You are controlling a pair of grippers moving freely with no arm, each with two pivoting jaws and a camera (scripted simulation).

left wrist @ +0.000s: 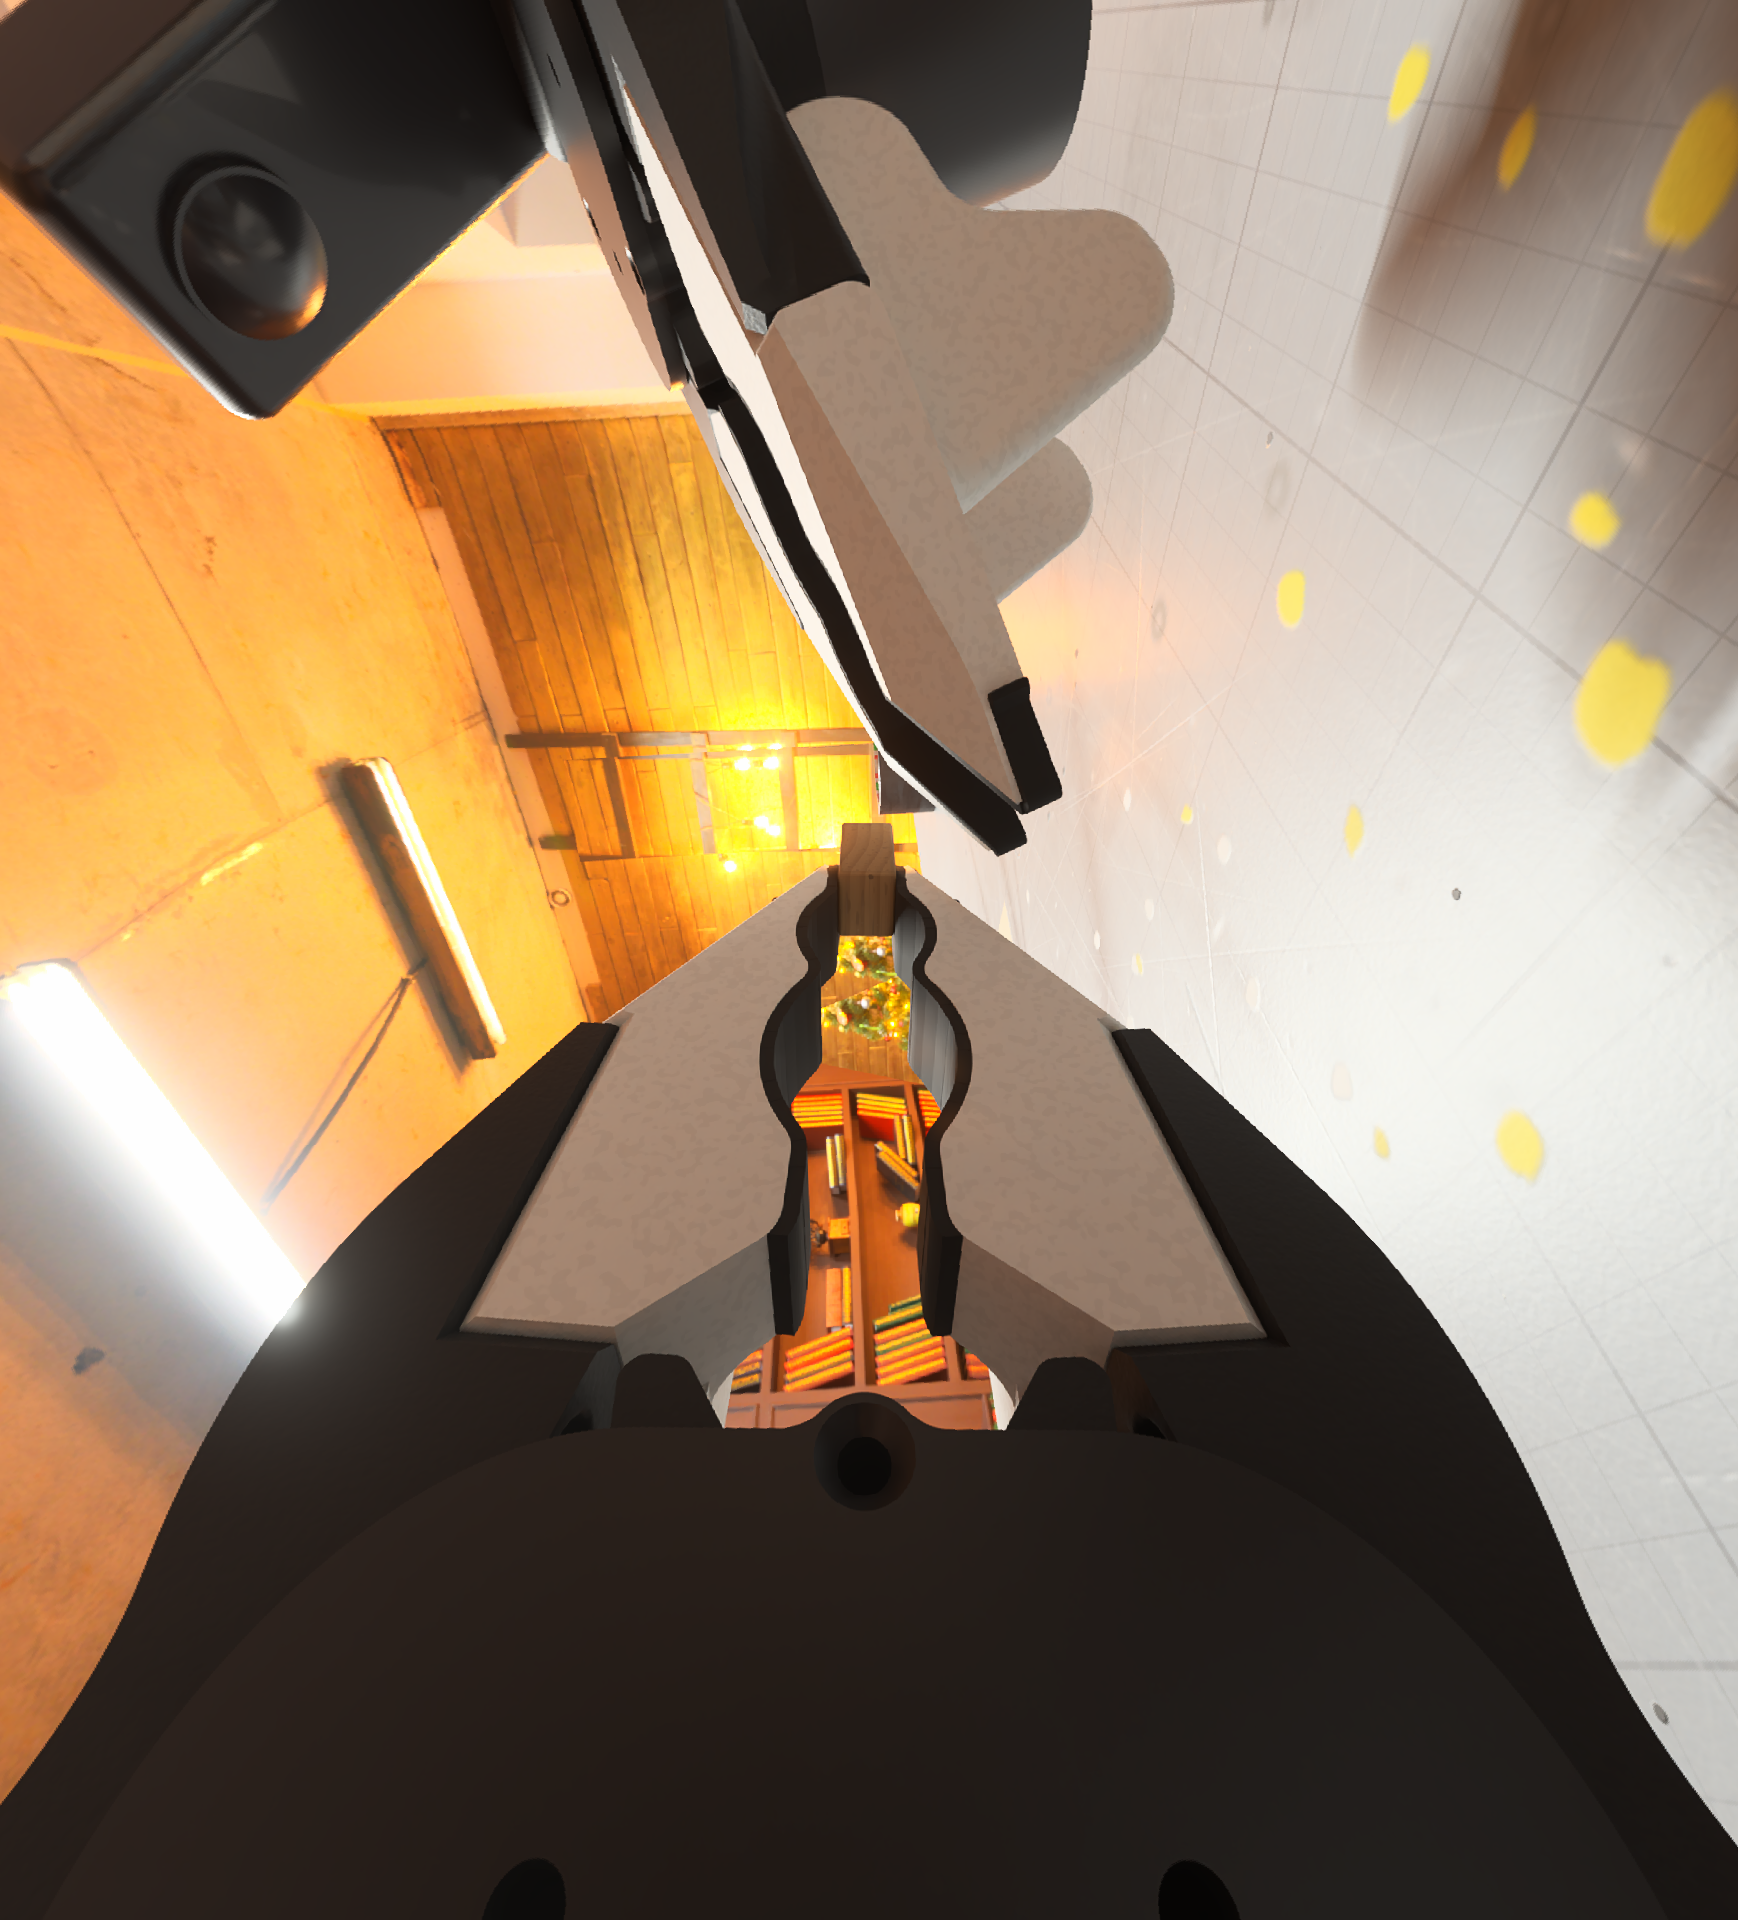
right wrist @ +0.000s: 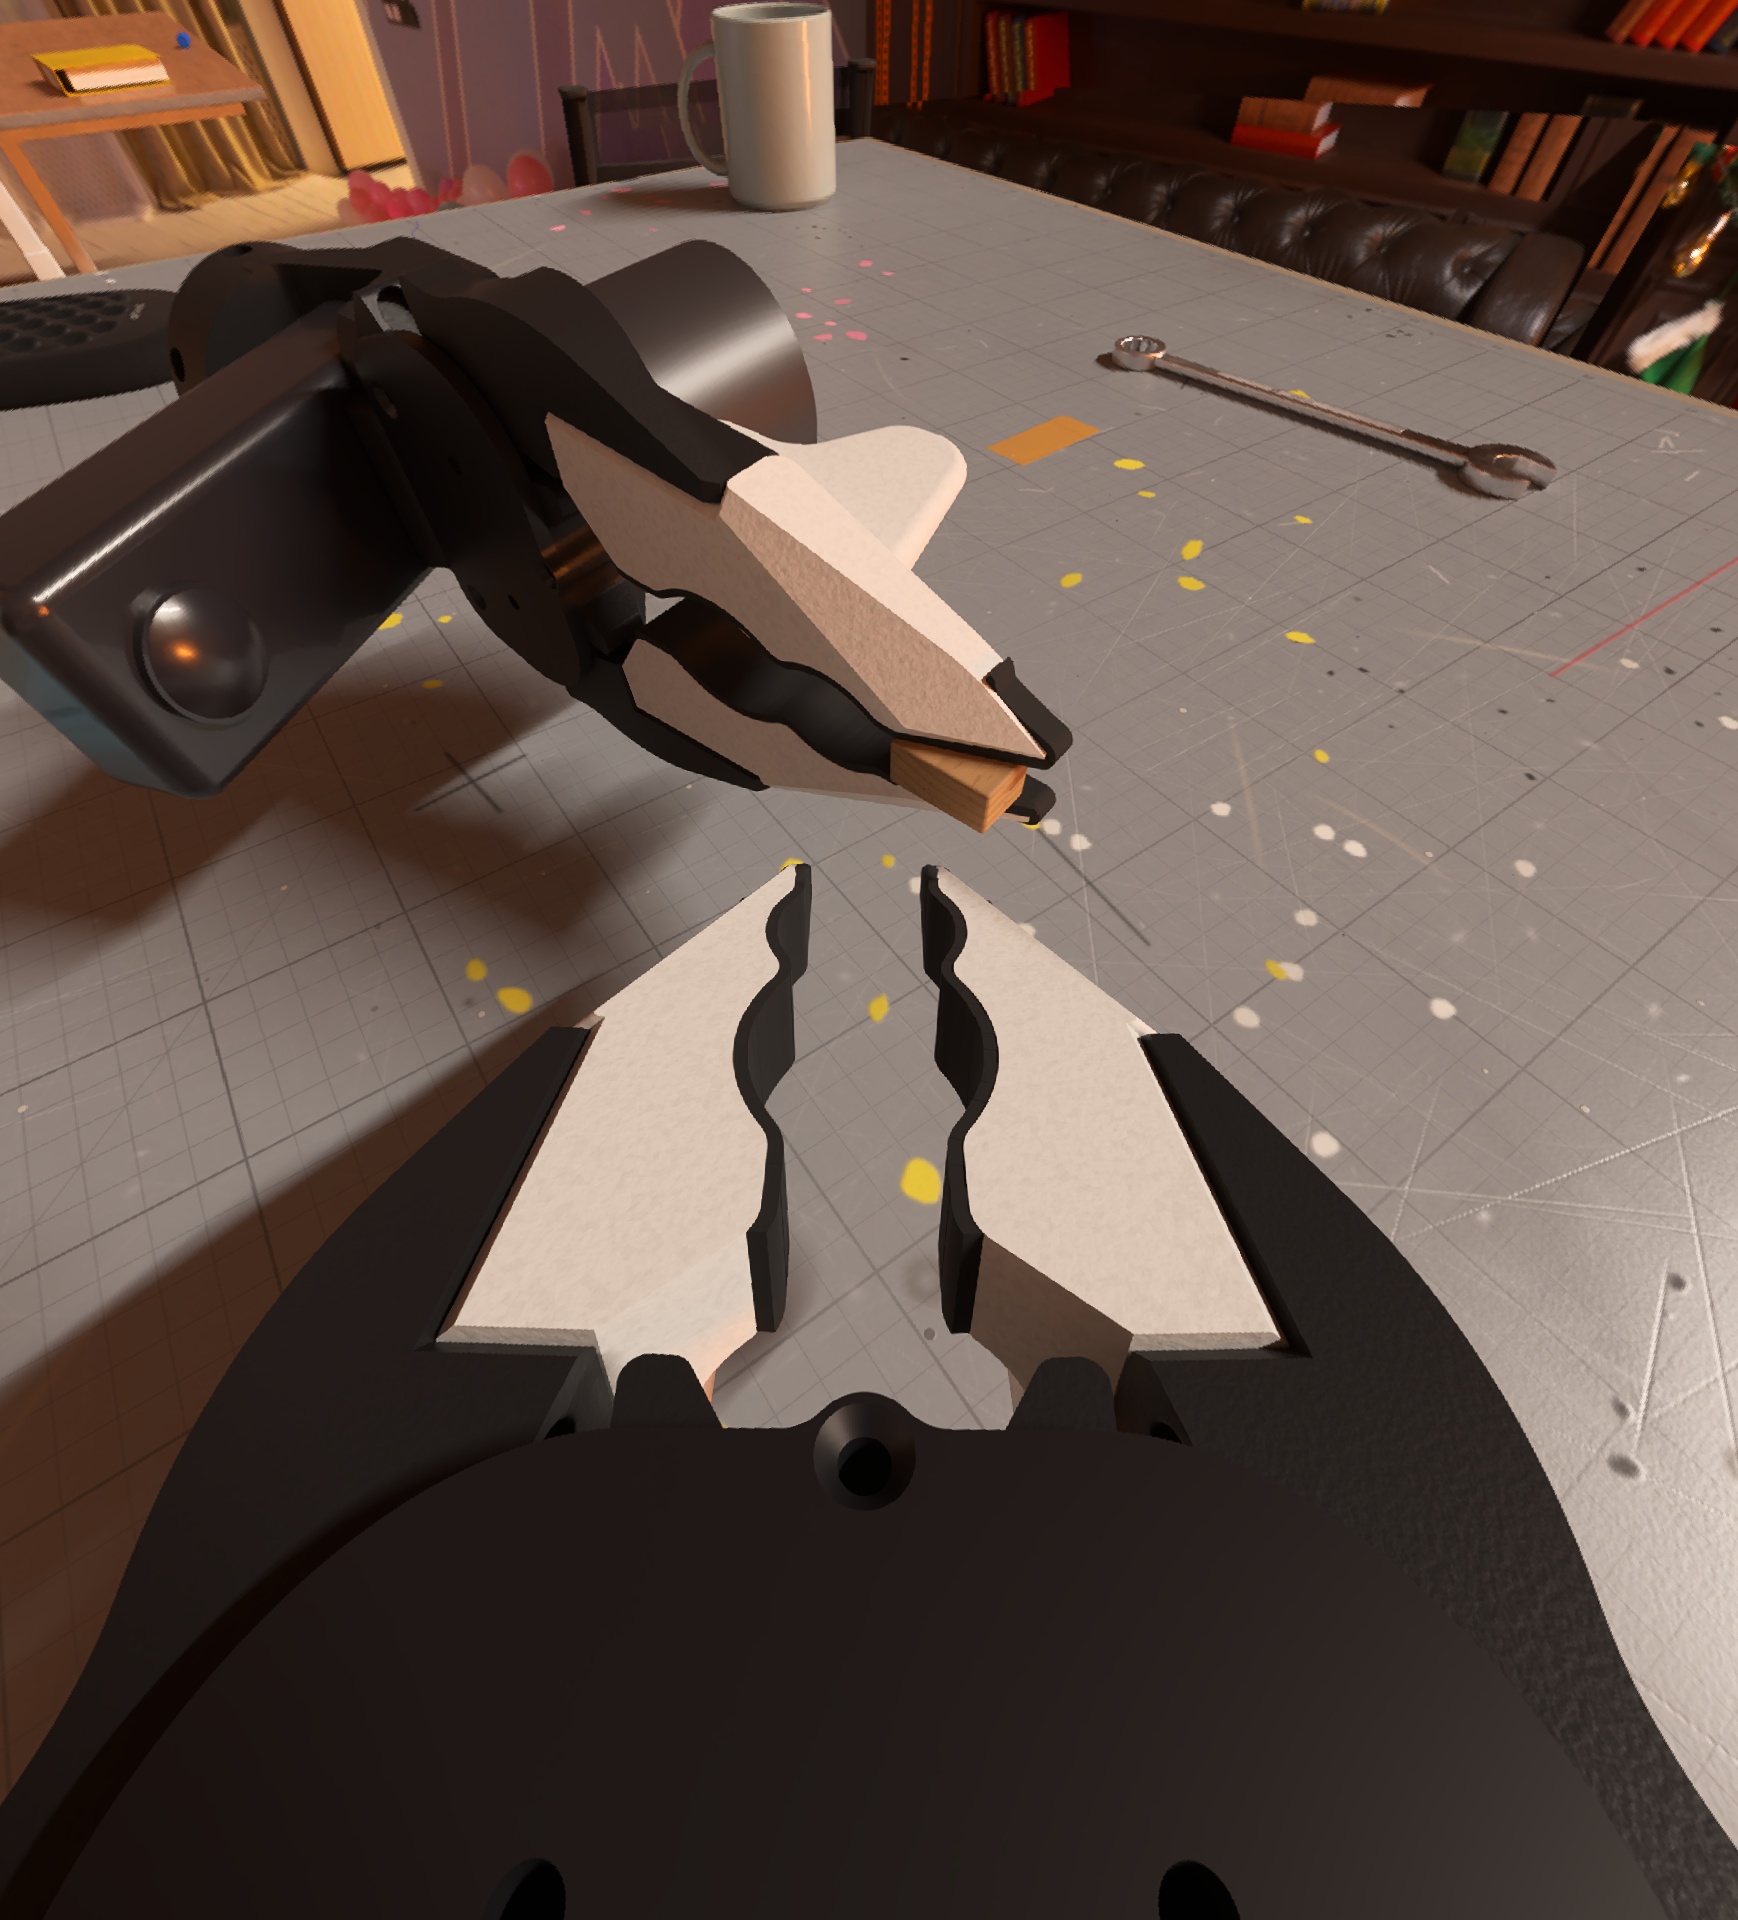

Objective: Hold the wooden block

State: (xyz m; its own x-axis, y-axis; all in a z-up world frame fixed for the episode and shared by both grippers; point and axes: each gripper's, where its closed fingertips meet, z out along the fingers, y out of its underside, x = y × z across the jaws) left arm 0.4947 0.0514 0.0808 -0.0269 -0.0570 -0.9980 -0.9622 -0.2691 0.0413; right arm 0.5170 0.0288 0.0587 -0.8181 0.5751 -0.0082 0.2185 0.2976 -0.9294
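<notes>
The wooden block (left wrist: 865,878) is a small light-brown piece pinched between the fingertips of my left gripper (left wrist: 866,883), which is shut on it. In the right wrist view the left gripper (right wrist: 1036,777) hovers above the table, turned on its side, with the block (right wrist: 958,792) sticking out of its tips. My right gripper (right wrist: 867,878) is open and empty, its tips just short of the block and slightly below it. In the left wrist view the right gripper (left wrist: 1021,800) comes in from the top, its tips close to the block without touching.
The grey cutting mat (right wrist: 1467,935) is speckled with paint. A white mug (right wrist: 777,104) stands at the far edge. A silver wrench (right wrist: 1332,416) lies at the far right, with an orange patch (right wrist: 1041,438) near it. A black perforated object (right wrist: 34,332) lies far left.
</notes>
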